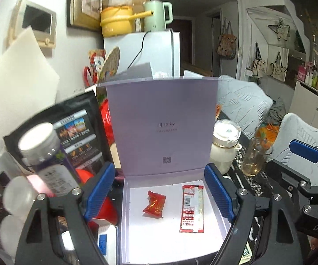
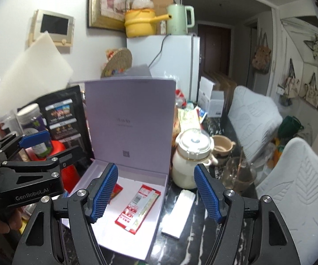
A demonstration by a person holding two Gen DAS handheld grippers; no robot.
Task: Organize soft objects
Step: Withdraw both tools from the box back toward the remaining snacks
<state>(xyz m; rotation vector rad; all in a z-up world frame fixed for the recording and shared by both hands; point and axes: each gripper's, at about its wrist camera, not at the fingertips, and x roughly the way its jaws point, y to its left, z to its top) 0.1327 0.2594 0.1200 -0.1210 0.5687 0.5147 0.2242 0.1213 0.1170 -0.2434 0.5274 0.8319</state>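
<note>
Red candy [image 2: 117,190] half hidden by right gripper [image 2: 155,193] finger, lid txt unreadable

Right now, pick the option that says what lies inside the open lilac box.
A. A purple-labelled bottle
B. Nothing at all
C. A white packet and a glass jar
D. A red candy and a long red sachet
D. The left wrist view shows a crumpled red candy and a long red sachet lying apart on the white floor of the open lilac box; the white packet lies outside on the table.
</note>
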